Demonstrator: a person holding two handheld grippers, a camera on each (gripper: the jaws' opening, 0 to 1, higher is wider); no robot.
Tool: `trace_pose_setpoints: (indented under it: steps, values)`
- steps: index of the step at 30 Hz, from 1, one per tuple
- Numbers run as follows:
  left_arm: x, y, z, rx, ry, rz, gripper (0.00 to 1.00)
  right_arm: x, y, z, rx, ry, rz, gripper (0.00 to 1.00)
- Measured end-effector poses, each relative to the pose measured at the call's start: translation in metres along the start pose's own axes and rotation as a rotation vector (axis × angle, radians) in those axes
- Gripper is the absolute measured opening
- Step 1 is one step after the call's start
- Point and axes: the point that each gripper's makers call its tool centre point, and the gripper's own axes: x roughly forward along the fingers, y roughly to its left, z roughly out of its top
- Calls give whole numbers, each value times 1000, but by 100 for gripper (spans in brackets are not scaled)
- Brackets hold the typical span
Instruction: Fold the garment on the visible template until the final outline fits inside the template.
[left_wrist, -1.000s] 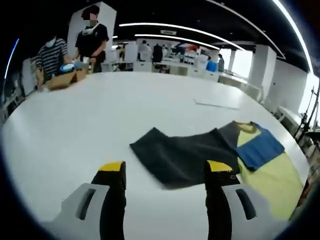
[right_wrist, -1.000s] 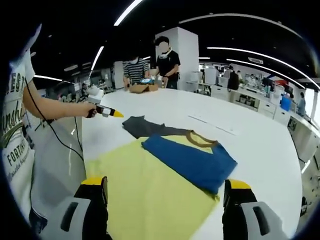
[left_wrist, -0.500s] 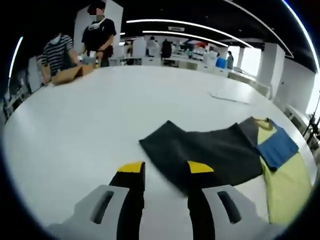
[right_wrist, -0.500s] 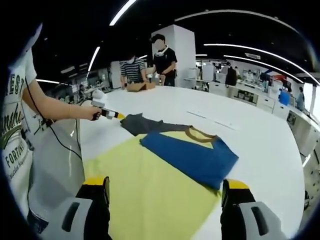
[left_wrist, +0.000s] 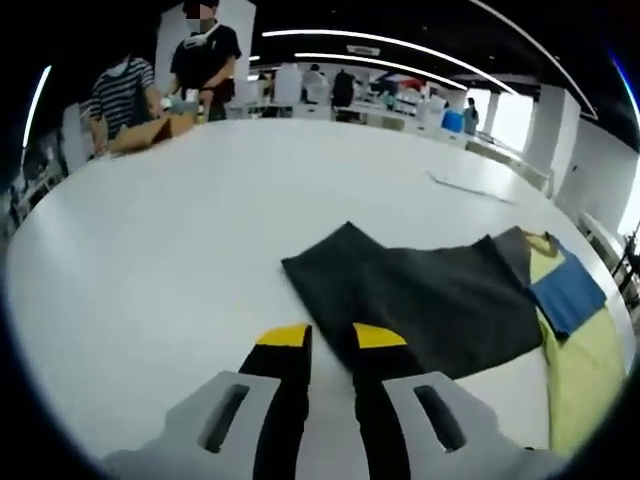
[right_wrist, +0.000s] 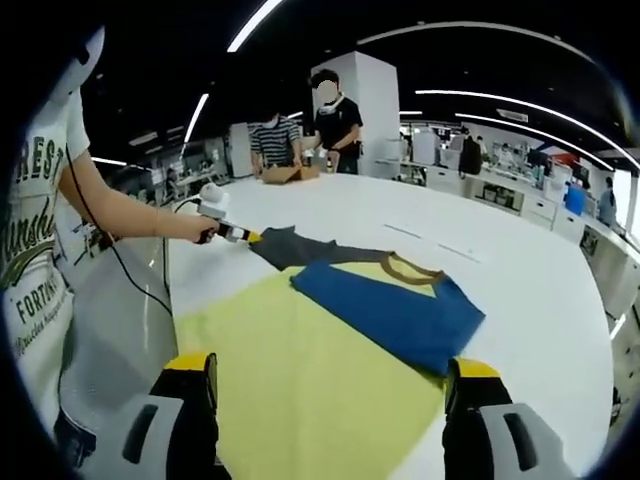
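Observation:
A yellow garment (right_wrist: 310, 380) with a brown collar lies flat on the white table (right_wrist: 520, 270), a blue part (right_wrist: 390, 310) folded across it. A dark grey cloth (left_wrist: 430, 300) sticks out from under its far side, next to the yellow garment (left_wrist: 585, 360) and blue part (left_wrist: 570, 295). My left gripper (left_wrist: 331, 335) is low at the dark cloth's near corner, jaws almost together with a thin gap; the right jaw overlaps the cloth's edge. From the right gripper view, the left gripper (right_wrist: 240, 235) touches the dark cloth (right_wrist: 290, 247). My right gripper (right_wrist: 330, 375) hangs wide open over the yellow cloth, holding nothing.
Two people (left_wrist: 165, 70) stand at the table's far end by a cardboard box (left_wrist: 150, 130). A thin white sheet (left_wrist: 470, 185) lies beyond the garment. The person holding the grippers (right_wrist: 40, 260) stands at the left table edge. Bare tabletop (left_wrist: 170, 230) spreads to the left.
My left gripper's jaws have drawn from wide apart to nearly together while moving down toward the dark cloth's corner. The right gripper stays open and almost still.

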Motion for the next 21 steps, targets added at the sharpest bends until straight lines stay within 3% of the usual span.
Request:
trace_pose_setpoints:
  steps: [8,13,14,16,18,21]
  values:
    - [1,-5,3,27,14,5,4,-3,1,-1,17,-8,-8,93]
    - [3,-4,5,-5,28,15,0,-2,3,1,18,-15,-8,93]
    - [4,-5,3,-58,43,25,0,-2,3,1,21,-18,-5,92]
    - [4,-3,5,-3,74,40,0,-1,3,3,52,-38,4,92]
    - [4,-7,13,49,44,33,0,-1,2,3,55,-41,1,92]
    - [2,-11,22,31,11,21,0,-1,1,5,59,-51,-3,92]
